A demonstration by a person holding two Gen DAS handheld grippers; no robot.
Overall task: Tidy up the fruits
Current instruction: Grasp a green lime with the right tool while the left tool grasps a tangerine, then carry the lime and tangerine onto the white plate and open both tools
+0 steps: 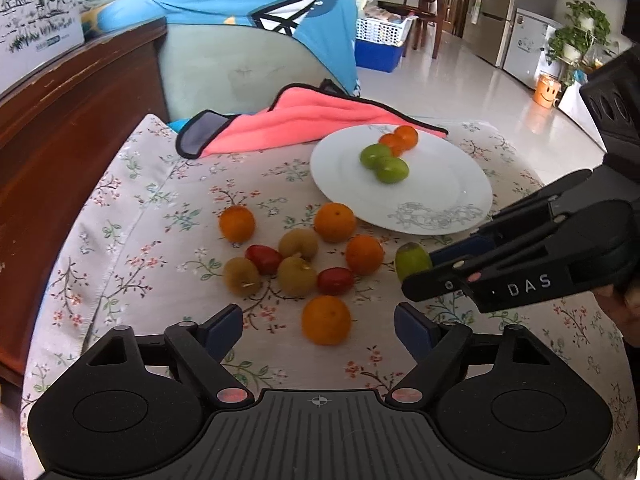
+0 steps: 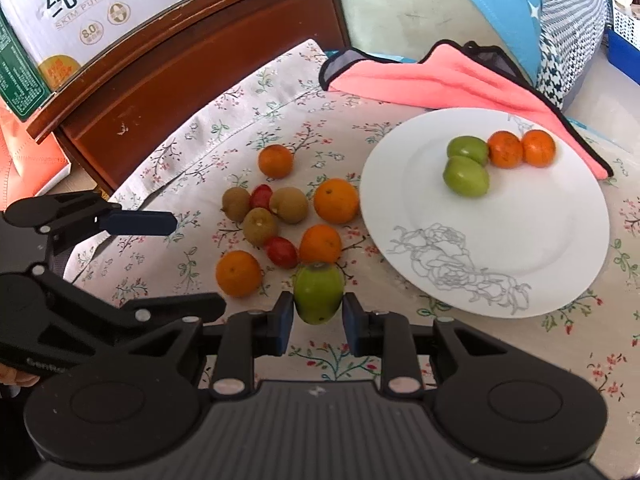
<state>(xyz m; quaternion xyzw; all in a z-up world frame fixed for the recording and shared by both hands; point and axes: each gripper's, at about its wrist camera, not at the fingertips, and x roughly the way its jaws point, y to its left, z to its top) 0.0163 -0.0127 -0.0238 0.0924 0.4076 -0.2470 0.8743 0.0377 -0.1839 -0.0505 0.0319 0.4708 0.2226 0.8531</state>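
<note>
From the left wrist, the left gripper (image 1: pixel 318 330) hangs wide apart over the flowered cloth (image 1: pixel 160 184), gripping nothing; an orange (image 1: pixel 326 319) lies on the cloth between its blue pads, untouched. To its right, the right gripper (image 1: pixel 430 264) clamps a green fruit (image 1: pixel 412 261) near the white plate (image 1: pixel 440 188).

From the right wrist, the right gripper (image 2: pixel 318 316) pinches the green fruit (image 2: pixel 319 296) between both pads, just beside the plate (image 2: pixel 520 216), which carries two green fruits and two oranges. The left gripper's blue finger (image 2: pixel 140 223) shows at left, touching nothing.

Glossy white ceramic plate (image 2: pixel 520 216); matt floral cloth tablecloth (image 2: pixel 248 120); fleecy pink towel (image 2: pixel 432 80); polished wood cabinet (image 2: pixel 180 68).
</note>
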